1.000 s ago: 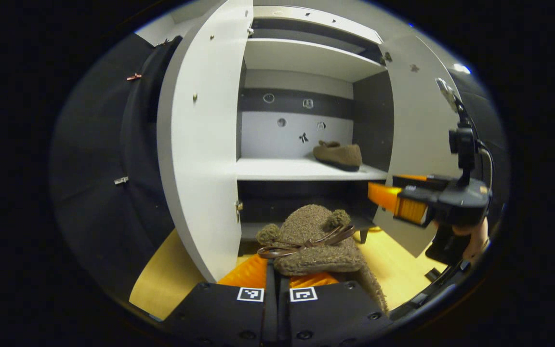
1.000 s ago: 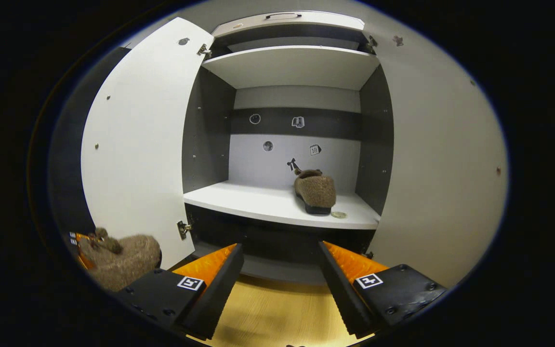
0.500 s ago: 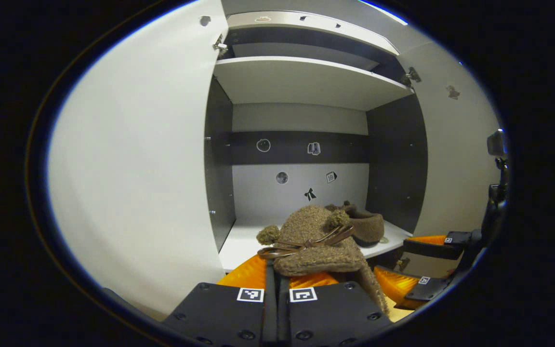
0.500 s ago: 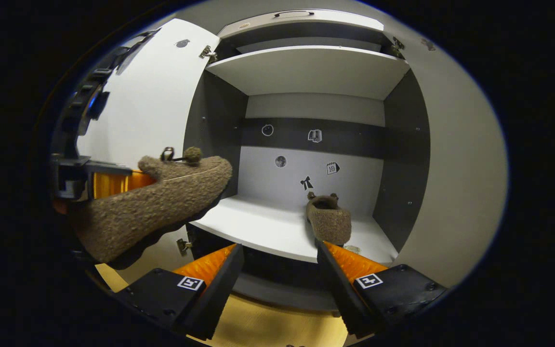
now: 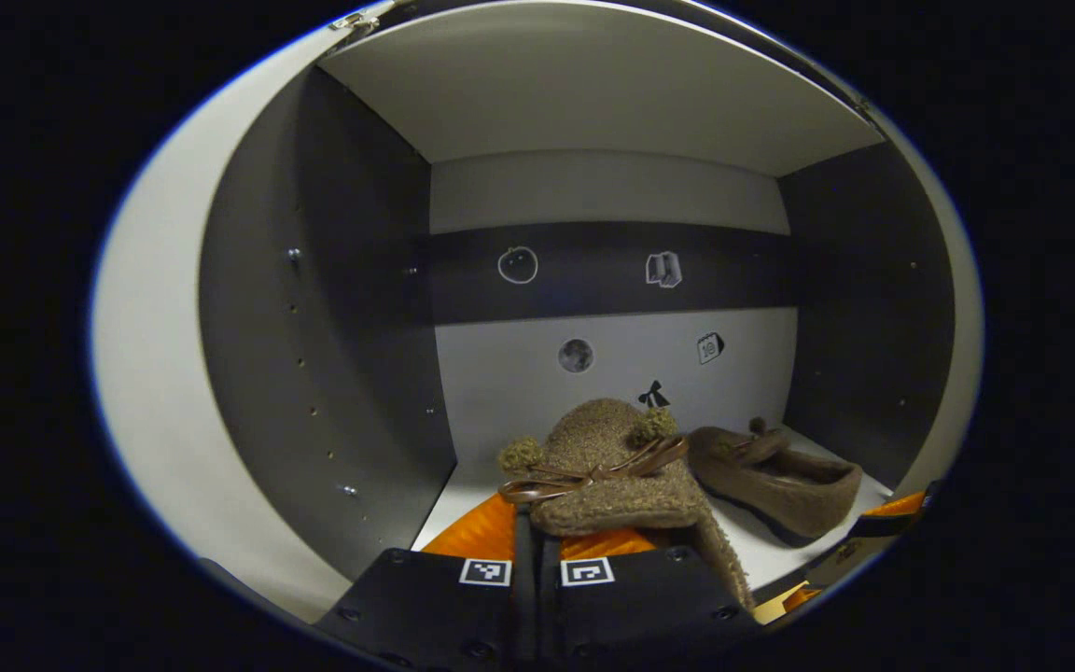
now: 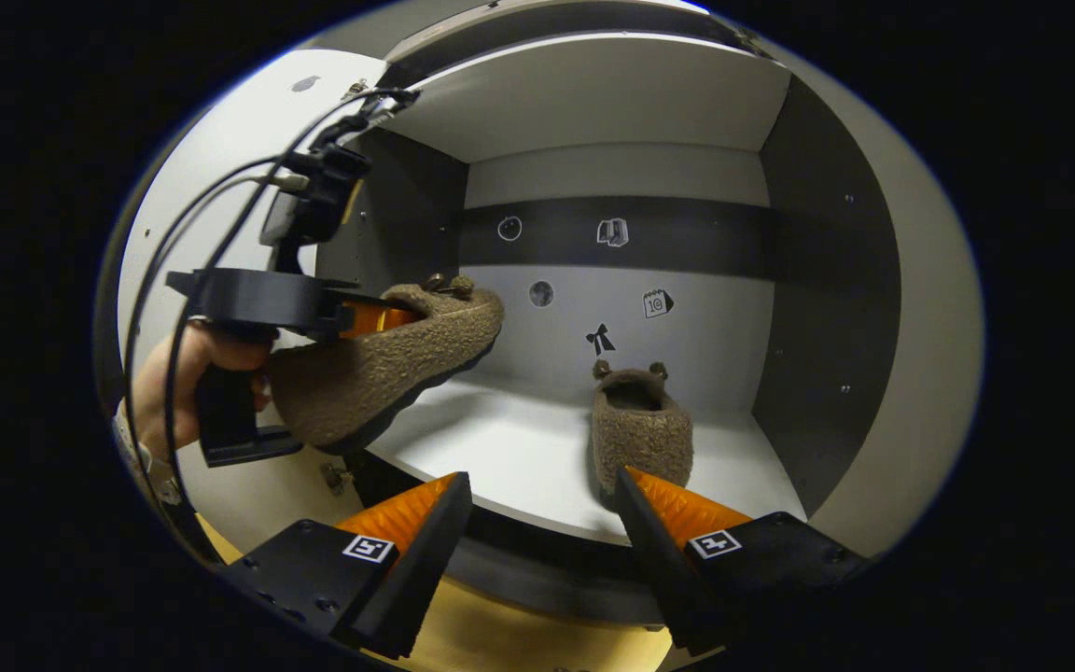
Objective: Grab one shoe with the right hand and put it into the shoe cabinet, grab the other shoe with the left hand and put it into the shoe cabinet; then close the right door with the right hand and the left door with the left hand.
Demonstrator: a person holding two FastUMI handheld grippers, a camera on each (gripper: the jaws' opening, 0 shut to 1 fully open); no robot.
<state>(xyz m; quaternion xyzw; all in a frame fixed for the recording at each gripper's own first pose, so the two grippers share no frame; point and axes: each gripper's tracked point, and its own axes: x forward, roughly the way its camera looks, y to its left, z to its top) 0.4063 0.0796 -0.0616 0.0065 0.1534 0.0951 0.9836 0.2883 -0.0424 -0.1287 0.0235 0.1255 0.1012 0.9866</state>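
Second shoe at the cabinet mouth
Left hand-held gripper (image 5: 537,523) clamps a fuzzy brown pom-pom slipper (image 5: 607,467) above the white shelf's (image 6: 500,448) left front edge; right hand-held gripper (image 6: 542,523) gapes apart, empty, before the matching shelved slipper (image 6: 642,429).

A pale yellow wooden floor (image 6: 537,644) lies at the bottom of the right gripper view. It is evenly lit.

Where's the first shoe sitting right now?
The first shoe lies on the cabinet shelf, right of centre in the right gripper view, below the bow sticker.
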